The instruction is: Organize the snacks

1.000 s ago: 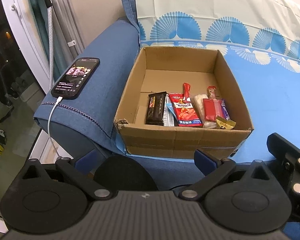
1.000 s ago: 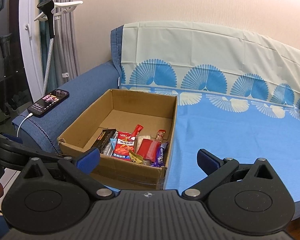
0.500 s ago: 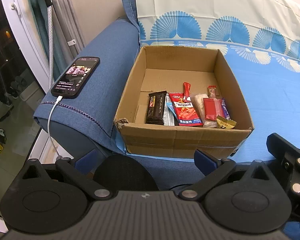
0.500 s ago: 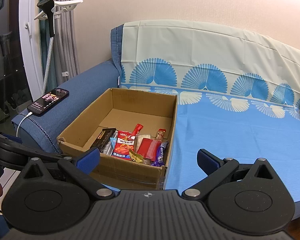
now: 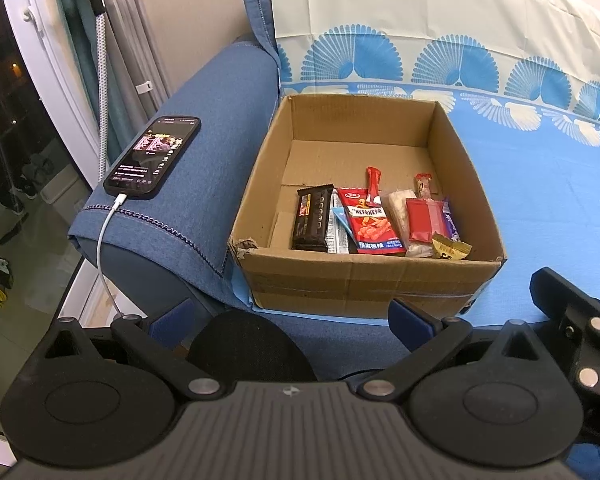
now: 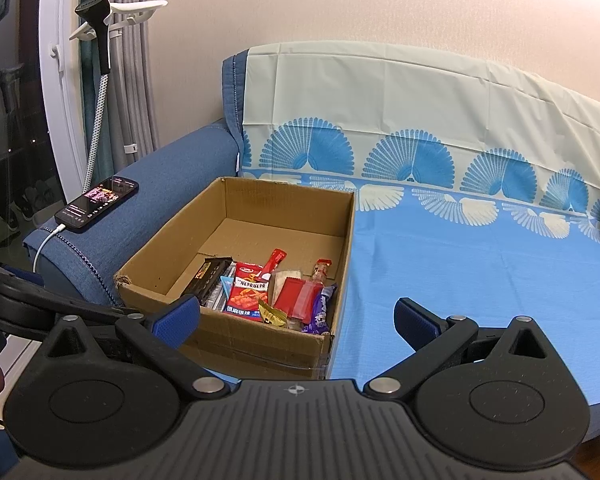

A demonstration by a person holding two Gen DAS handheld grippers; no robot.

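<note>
Snacks (image 5: 374, 216): packets lying in a row along the near wall of a cardboard box (image 5: 360, 276) on the sofa (image 6: 480, 264). Left gripper (image 5: 292, 316) and right gripper (image 6: 296, 316): both jaws spread wide, empty, short of the box. Phone (image 5: 153, 158): on the armrest.

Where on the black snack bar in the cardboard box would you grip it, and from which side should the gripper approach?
Probably the far short end of the black snack bar, approached from above. It lies flat along the cardboard box floor, its near end close against the front wall and another wrapper against its right edge. Its left edge faces bare floor, so either open gripper could straddle its narrow width there.
</note>
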